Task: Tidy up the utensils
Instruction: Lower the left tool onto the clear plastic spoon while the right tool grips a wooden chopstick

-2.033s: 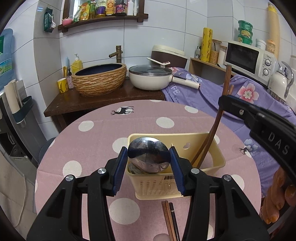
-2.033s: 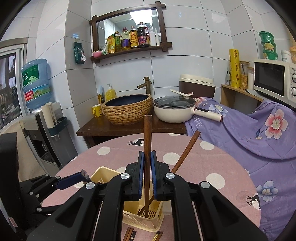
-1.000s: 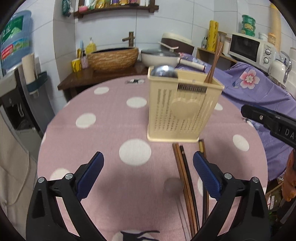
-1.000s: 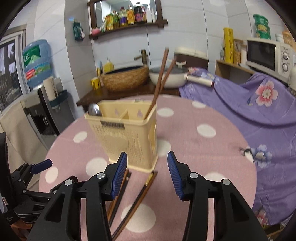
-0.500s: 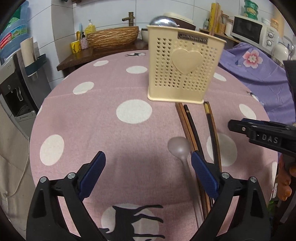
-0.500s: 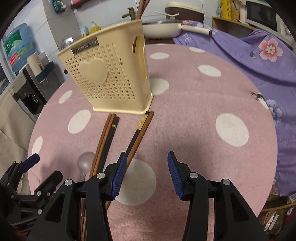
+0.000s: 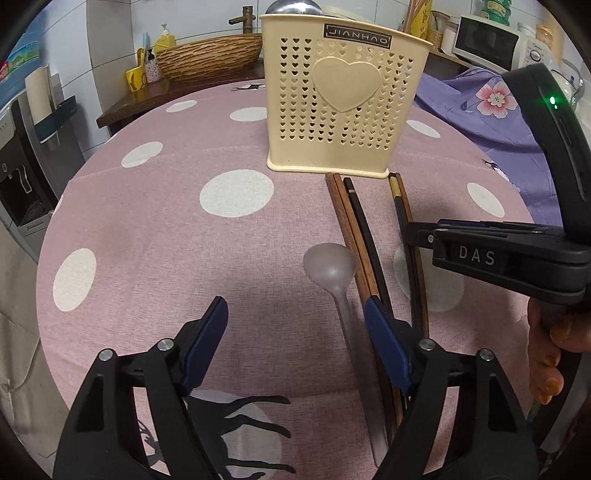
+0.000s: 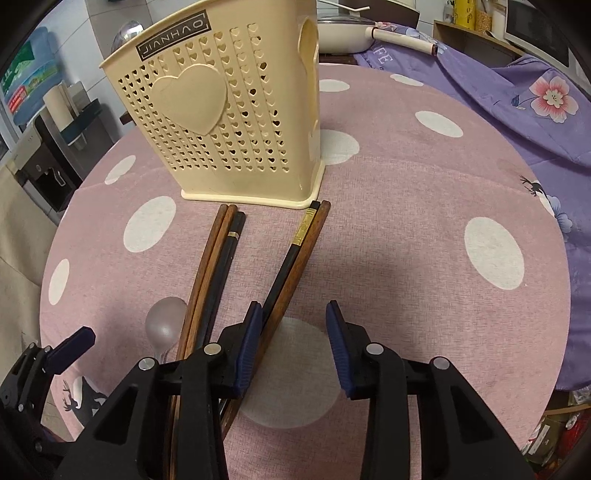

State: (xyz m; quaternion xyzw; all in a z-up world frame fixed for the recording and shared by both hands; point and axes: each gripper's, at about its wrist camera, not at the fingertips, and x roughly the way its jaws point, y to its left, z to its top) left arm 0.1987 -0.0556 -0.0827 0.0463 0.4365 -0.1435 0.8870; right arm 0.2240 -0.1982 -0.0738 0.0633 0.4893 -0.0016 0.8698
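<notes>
A cream perforated utensil basket (image 7: pixel 340 110) (image 8: pixel 221 122) stands on the pink dotted table (image 7: pixel 147 240). A metal ladle head (image 7: pixel 295 7) and chopsticks stick out of it. Several brown and black chopsticks (image 7: pixel 354 229) (image 8: pixel 218 258) and a translucent plastic spoon (image 7: pixel 330 266) (image 8: pixel 164 325) lie on the cloth in front of the basket. My left gripper (image 7: pixel 295 332) is open and empty, low over the spoon's handle. My right gripper (image 8: pixel 293 343) is open and empty, its left finger beside a brown and black chopstick pair (image 8: pixel 295 258).
A wicker basin (image 7: pixel 210 55), a pan (image 8: pixel 343 37) and a microwave (image 7: pixel 484 44) stand behind the table. A purple floral cloth (image 8: pixel 517 92) covers the counter to the right. A water dispenser (image 7: pixel 22 147) stands at the left.
Both grippers let go of the ladle and chopstick in the basket, opened, and dropped low towards the utensils lying on the cloth.
</notes>
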